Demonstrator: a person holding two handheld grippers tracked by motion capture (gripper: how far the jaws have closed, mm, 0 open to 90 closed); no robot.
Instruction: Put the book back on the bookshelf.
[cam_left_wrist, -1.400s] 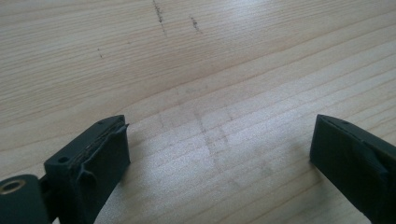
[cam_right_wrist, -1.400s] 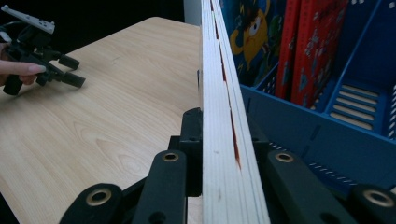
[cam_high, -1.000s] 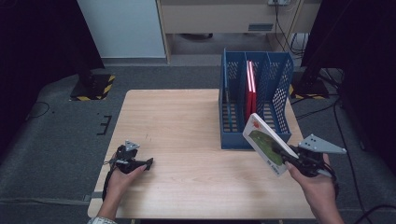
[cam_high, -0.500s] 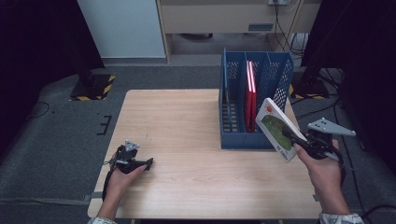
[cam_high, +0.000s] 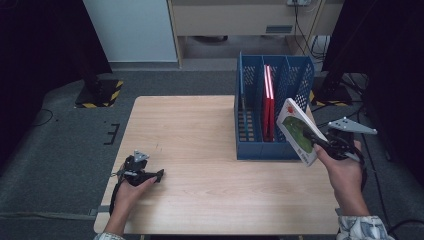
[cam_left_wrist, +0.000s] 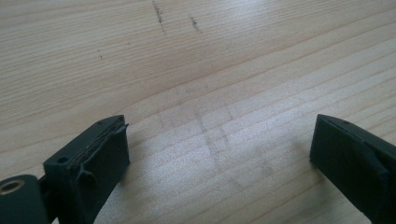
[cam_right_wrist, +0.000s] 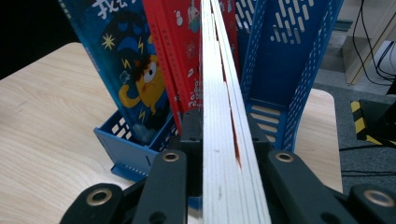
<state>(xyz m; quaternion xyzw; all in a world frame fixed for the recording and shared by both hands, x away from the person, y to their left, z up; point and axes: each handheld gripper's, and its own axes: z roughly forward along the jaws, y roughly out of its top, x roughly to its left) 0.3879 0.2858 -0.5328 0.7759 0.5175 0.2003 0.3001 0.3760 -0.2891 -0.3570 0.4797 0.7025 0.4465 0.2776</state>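
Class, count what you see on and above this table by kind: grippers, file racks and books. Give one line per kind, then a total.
Grippers: 2, the left gripper open on the table and the right gripper shut on a book
File racks: 1, the blue rack
Books: 3, the held white-covered book, the red book and the blue book in the rack
Total: 6

The high view is evenly lit from above: the worktop (cam_high: 200, 150) is bright, while the room's left and right edges fall to near black. Shadows on the wood are soft and faint. The picture is slightly soft all over. In the left gripper view a pale sheen lies across the upper right wood, and the near tongs (cam_left_wrist: 219, 163) are blurred. In the right gripper view the book (cam_right_wrist: 224, 140) edge is bright white, its upper end blurred.
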